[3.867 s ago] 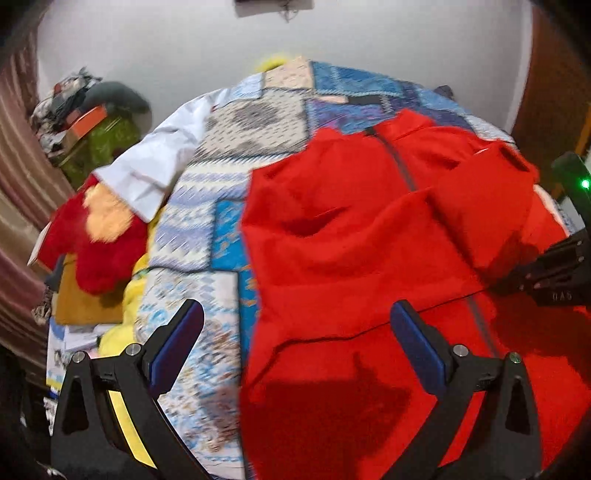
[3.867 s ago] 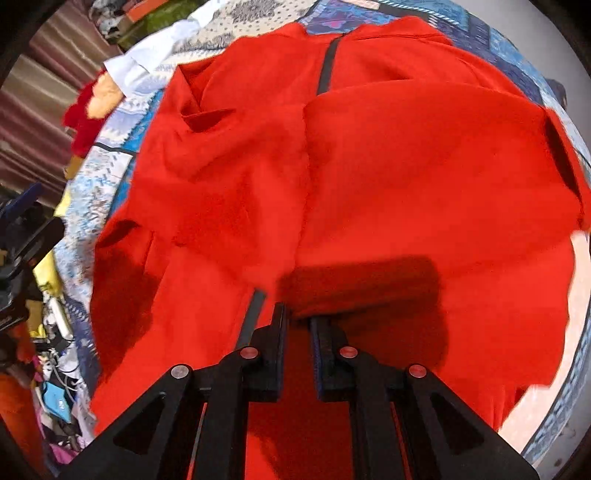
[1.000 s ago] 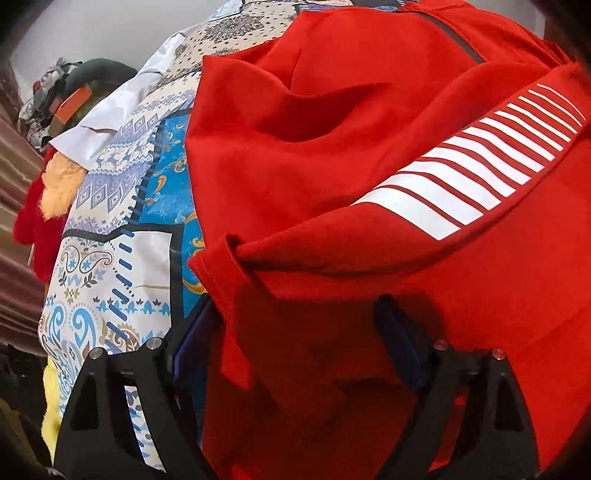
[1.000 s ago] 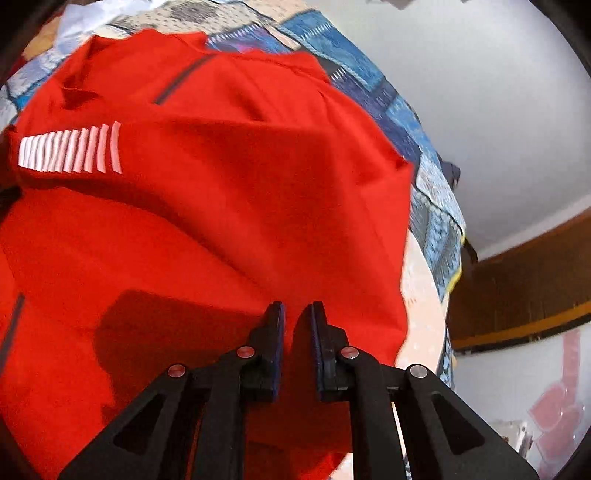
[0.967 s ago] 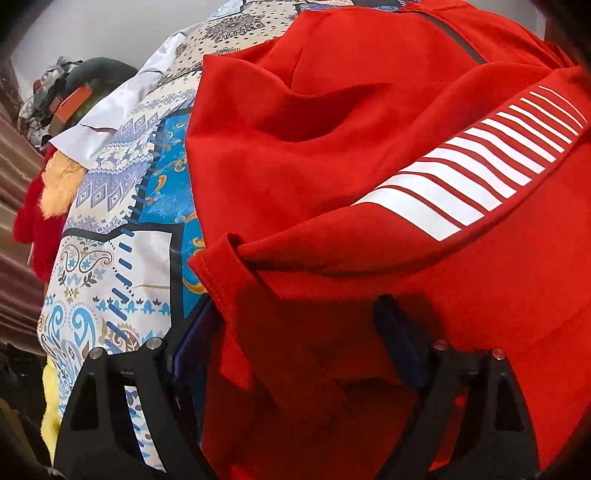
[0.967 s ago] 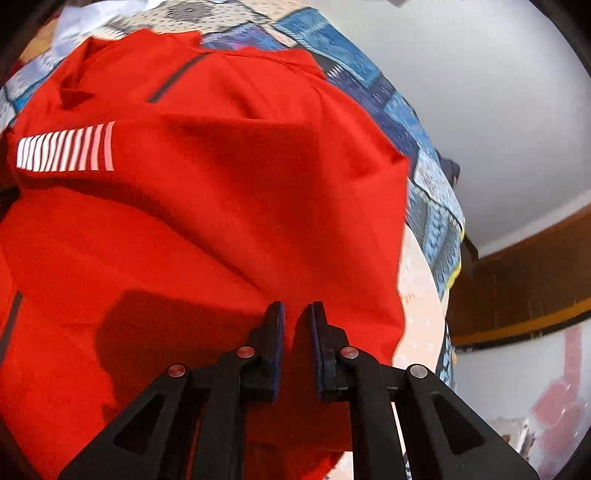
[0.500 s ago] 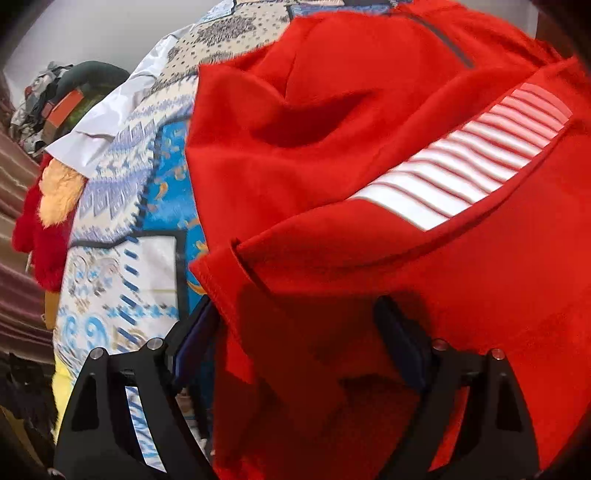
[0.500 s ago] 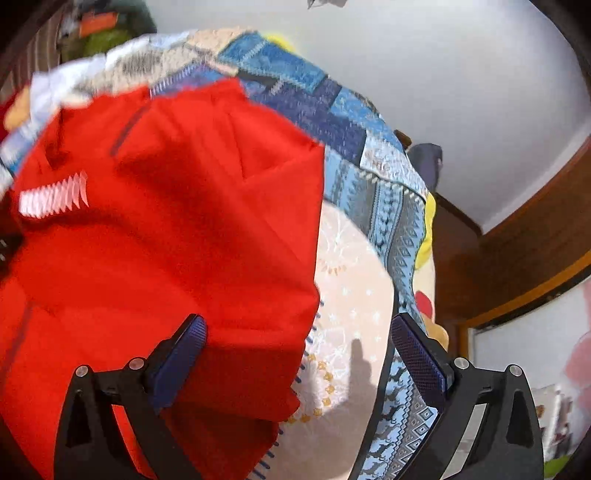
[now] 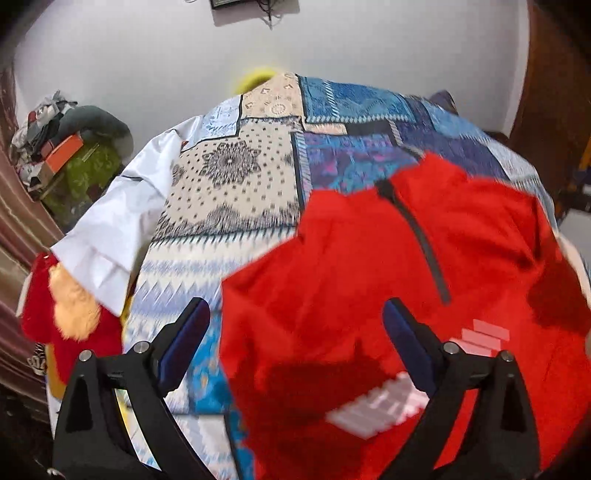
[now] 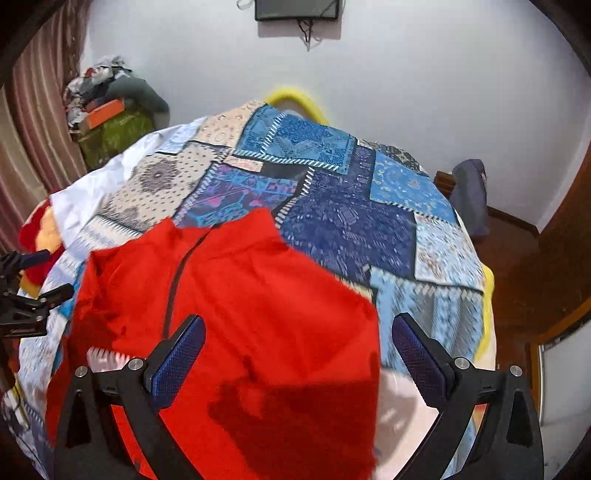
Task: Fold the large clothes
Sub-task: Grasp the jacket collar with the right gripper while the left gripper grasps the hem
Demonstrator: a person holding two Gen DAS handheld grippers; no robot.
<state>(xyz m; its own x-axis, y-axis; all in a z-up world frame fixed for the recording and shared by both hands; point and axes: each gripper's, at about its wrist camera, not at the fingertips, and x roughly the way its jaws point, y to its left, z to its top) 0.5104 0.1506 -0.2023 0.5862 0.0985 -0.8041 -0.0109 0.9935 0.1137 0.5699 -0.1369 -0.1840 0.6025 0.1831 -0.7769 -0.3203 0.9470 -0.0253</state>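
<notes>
Left wrist view: your left tongs (image 9: 295,328) are spread wide and pinch nothing. They have just been opening more, and nothing sits between the pads. The red top (image 9: 388,295) lies under them on the bed (image 9: 236,177), folded over itself, with its dark zip (image 9: 424,240) running up the middle and white stripes (image 9: 373,410) close to your right pad. I think you have just let a fold drop. To do this step well, check that the edges line up before you grab again. Then pick a corner, pinch only the layers you want, and lift slowly so the fold under it stays flat. Count here: one red top, one white cloth (image 9: 114,225) at the bed's left edge, one red and yellow fluffy thing (image 9: 62,314) below it, two blue pads.

Right wrist view: your right tongs (image 10: 297,350) are spread wide too and hold nothing. The red top (image 10: 240,314) lies below and between the pads, on the left part of the patchwork bed (image 10: 369,206). Its right edge looks straight, so leave that side alone. Your left tongs (image 10: 37,280) show at the far left, beside the top. Count here: one red top, one zip (image 10: 177,280), one patch of white stripes (image 10: 105,358), one dark screen (image 10: 295,9) on the wall, two sets of tongs.
</notes>
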